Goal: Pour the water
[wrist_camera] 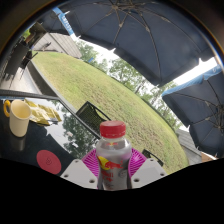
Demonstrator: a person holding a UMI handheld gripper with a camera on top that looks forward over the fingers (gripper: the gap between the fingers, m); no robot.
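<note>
clear plastic water bottle with red cap and red-yellow label point(113, 157) | upright, cap on | between the gripper point(113, 166) pads, both pink pads point(92, 163) against its sides | cream cup point(20, 117) upright on desk, well apart

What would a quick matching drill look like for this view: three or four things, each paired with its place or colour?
Things:
1. bottle
2. cup
3. umbrella
4. round coaster

Descriptions:
A. red, flat on the dark table, beside the fingers
B. dark, spread overhead
C. cream, standing on the table beyond the coaster
D. red cap, between the pink pads of the hand-held gripper

Pairs: 1-D, 2-C, 3-B, 4-A
</note>
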